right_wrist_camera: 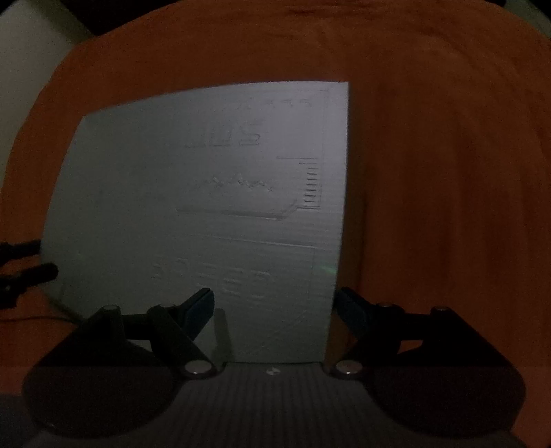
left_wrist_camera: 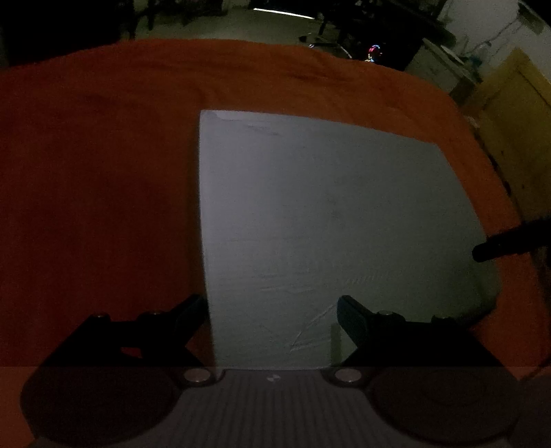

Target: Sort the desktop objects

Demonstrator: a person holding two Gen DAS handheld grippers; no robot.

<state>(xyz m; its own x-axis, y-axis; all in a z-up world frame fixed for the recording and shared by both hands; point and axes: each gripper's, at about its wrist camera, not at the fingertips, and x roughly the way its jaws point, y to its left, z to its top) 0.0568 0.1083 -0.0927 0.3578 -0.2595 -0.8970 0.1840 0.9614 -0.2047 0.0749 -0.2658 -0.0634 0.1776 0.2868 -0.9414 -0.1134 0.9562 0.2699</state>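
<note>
The scene is dim. A flat pale grey board (left_wrist_camera: 327, 220) lies on an orange cloth (left_wrist_camera: 96, 179). It also shows in the right wrist view (right_wrist_camera: 206, 193), where faint embossed marks and a small scale are on its surface. My left gripper (left_wrist_camera: 272, 310) is open and empty over the board's near left edge. My right gripper (right_wrist_camera: 273, 303) is open and empty over the board's near right edge. The right gripper's fingers (left_wrist_camera: 496, 246) show at the right edge of the left wrist view. The left gripper's fingers (right_wrist_camera: 27, 272) show at the left edge of the right wrist view.
The orange cloth (right_wrist_camera: 447, 172) covers the whole table. Beyond its far edge is a dark room with furniture (left_wrist_camera: 378, 31) and a yellowish cabinet (left_wrist_camera: 516, 113) at the right. A pale wall (right_wrist_camera: 20, 51) shows at the upper left in the right wrist view.
</note>
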